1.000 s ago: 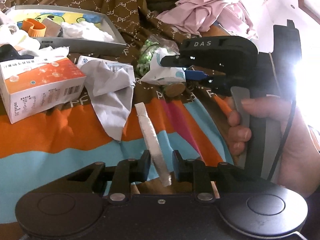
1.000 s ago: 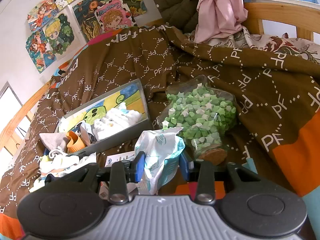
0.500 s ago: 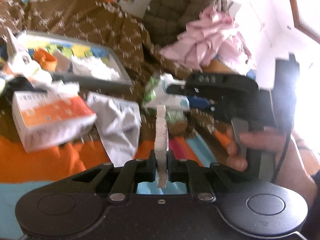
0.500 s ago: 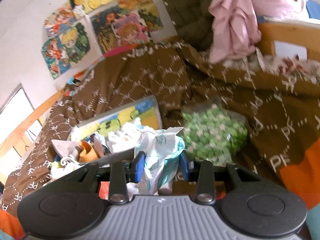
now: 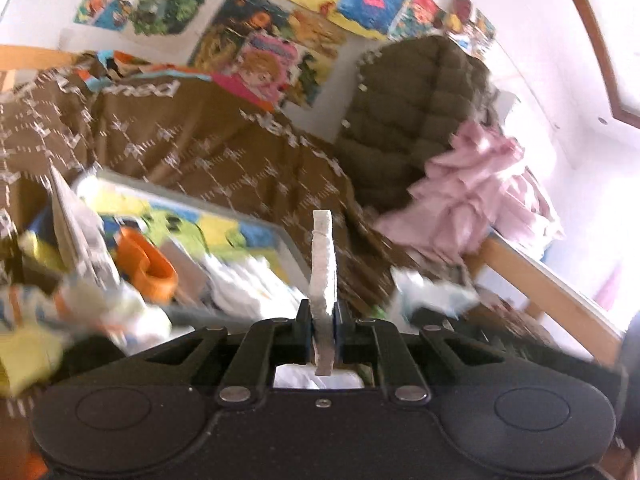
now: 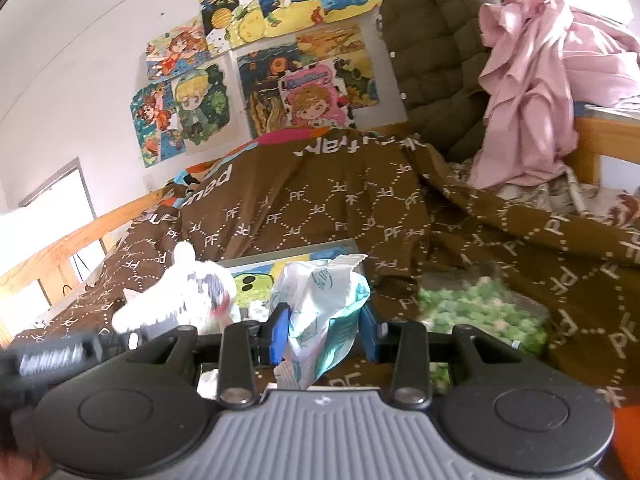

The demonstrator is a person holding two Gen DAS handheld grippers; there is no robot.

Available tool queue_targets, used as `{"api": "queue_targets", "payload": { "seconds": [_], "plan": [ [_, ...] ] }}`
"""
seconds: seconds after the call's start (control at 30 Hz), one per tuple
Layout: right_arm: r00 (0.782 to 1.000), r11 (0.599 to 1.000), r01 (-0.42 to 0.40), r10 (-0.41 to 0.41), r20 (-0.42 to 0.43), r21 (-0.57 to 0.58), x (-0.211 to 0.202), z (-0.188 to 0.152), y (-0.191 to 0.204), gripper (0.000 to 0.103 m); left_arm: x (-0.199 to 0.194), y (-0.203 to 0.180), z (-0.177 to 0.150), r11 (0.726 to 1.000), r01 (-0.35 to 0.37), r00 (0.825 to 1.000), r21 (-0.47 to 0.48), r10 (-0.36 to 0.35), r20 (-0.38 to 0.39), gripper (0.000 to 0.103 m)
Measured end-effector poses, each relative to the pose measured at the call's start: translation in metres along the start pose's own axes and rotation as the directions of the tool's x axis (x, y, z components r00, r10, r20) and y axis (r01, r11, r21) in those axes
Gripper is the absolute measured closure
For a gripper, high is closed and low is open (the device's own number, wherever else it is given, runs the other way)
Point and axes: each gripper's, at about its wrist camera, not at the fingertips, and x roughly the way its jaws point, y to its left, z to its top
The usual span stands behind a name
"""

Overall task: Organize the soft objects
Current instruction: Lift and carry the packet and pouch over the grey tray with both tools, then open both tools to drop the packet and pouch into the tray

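My left gripper (image 5: pixel 322 320) is shut on a thin white pad (image 5: pixel 323 268) that stands upright between the fingers, lifted above the bed. My right gripper (image 6: pixel 325 330) is shut on a crumpled white and teal plastic packet (image 6: pixel 320 312), also lifted. A grey tray with a cartoon bottom (image 5: pixel 224 224) lies ahead and left of the left gripper, holding an orange band (image 5: pixel 148 264) and white cloth (image 5: pixel 244 284). The tray also shows behind the packet in the right wrist view (image 6: pixel 264 272). The left gripper with its white pad appears at the left in the right wrist view (image 6: pixel 176 300).
A brown patterned blanket (image 6: pixel 320 204) covers the bed. A clear bag of green stars (image 6: pixel 484 312) lies to the right. A dark quilted jacket (image 5: pixel 412 128) and pink clothing (image 5: pixel 476 196) are piled at the back by the wooden bed rail (image 5: pixel 552 296). Posters hang on the wall.
The left gripper closed on the white pad and lifted it, tilting up toward the tray. The right gripper rose and tilted up with the packet still in it.
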Motion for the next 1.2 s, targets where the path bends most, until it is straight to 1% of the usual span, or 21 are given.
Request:
{"api": "queue_targets", "payload": {
  "seconds": [0.1,0.2,0.37,0.53,0.67,0.77,0.9,1.1,1.2],
  "plan": [
    [1.0,1.0,-0.012,0.012,0.005,-0.014,0.017,0.0,0.005,0.063,0.017,0.018,0.017,1.0,-0.021,0.999,-0.017,0.022,0.023,0.092],
    [1.0,1.0,-0.025,0.025,0.013,-0.018,0.036,0.003,0.009,0.063,0.035,0.032,0.029,0.999,-0.036,0.999,-0.012,0.036,0.036,0.092],
    [0.999,0.999,-0.038,0.038,0.011,-0.025,0.074,0.006,0.014,0.062,0.06,0.052,0.037,0.999,-0.042,0.998,-0.011,0.043,0.04,0.092],
    [0.997,0.997,-0.069,0.07,-0.033,0.03,0.109,0.008,0.012,0.062,0.085,0.07,0.036,0.999,-0.049,0.999,-0.021,0.049,-0.001,0.092],
    [0.992,0.995,-0.085,0.09,-0.088,0.058,0.133,0.008,0.011,0.061,0.097,0.087,0.034,0.994,-0.019,0.999,-0.112,0.014,-0.045,0.092],
    [0.99,0.995,-0.08,0.086,-0.116,0.052,0.143,0.005,0.011,0.06,0.105,0.094,0.032,0.988,-0.023,0.997,-0.152,0.011,-0.08,0.092],
    [0.987,0.996,-0.072,0.079,-0.143,0.053,0.151,0.0,0.012,0.059,0.11,0.099,0.031,0.982,-0.048,0.994,-0.183,0.028,-0.109,0.092],
    [0.985,0.997,-0.063,0.07,-0.155,0.048,0.152,-0.002,0.014,0.055,0.115,0.101,0.028,0.979,-0.081,0.988,-0.189,0.053,-0.146,0.092],
    [0.986,0.997,-0.056,0.063,-0.157,0.047,0.152,-0.001,0.014,0.052,0.116,0.101,0.028,0.978,-0.096,0.985,-0.183,0.067,-0.158,0.092]
  ]
}}
